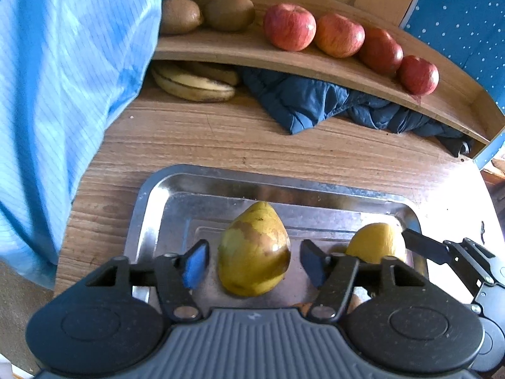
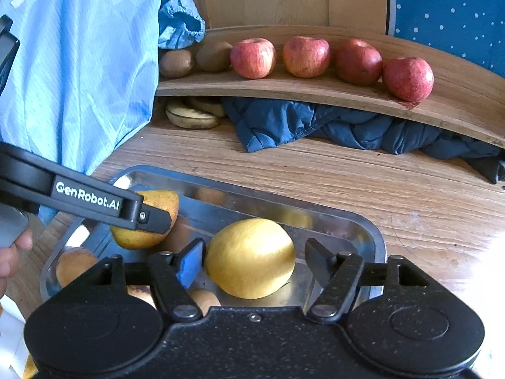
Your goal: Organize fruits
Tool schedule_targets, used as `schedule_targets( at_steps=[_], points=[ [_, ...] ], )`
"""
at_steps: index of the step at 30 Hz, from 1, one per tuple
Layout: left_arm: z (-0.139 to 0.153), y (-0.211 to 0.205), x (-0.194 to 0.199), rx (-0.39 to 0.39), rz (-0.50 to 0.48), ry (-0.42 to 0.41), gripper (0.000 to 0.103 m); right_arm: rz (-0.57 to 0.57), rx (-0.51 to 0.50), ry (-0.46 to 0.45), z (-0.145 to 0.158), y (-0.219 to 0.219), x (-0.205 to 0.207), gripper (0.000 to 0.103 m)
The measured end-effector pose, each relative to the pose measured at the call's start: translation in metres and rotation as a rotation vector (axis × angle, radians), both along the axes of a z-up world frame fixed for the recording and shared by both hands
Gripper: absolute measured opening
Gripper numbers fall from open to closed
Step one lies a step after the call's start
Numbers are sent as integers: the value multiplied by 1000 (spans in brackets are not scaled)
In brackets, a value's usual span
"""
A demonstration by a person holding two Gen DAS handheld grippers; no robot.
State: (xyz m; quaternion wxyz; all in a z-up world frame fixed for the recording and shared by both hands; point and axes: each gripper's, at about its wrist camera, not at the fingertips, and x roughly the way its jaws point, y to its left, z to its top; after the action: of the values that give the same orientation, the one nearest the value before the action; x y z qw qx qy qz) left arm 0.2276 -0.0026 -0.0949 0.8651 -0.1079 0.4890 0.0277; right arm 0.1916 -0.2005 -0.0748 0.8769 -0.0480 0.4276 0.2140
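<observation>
Already both tools were over the metal tray (image 1: 148,195) on the desk (image 1: 221,139). The left hand-held gripper (image 1: 254,260) stood open astride the pear (image 1: 254,249), whose long axis ran straight ahead, stem end toward the shelf (image 1: 284,60). The right hand-held gripper (image 2: 252,262), also open, bracketed the lemon (image 2: 249,257); neither visibly pinched.

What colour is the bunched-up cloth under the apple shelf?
Dark navy blue cloth, with a quilted look; the right wrist view shows it best.
</observation>
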Motion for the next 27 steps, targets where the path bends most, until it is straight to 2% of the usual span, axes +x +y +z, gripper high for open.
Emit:
schedule_targets(
  at_steps=[7,11,15,27],
  points=[
    [17,1,-25,41,25,-67,94,-32,15,-48,18,-6,-22,84],
    [29,2,-42,77,30,-112,102,-68,38,-73,31,-11,-36,95],
    [39,5,-59,114,30,-147,102,-104,62,-95,44,-17,-51,101],
    [49,24,-118,170,-54,-236,103,-194,43,-100,65,-20,-97,102]
  ],
)
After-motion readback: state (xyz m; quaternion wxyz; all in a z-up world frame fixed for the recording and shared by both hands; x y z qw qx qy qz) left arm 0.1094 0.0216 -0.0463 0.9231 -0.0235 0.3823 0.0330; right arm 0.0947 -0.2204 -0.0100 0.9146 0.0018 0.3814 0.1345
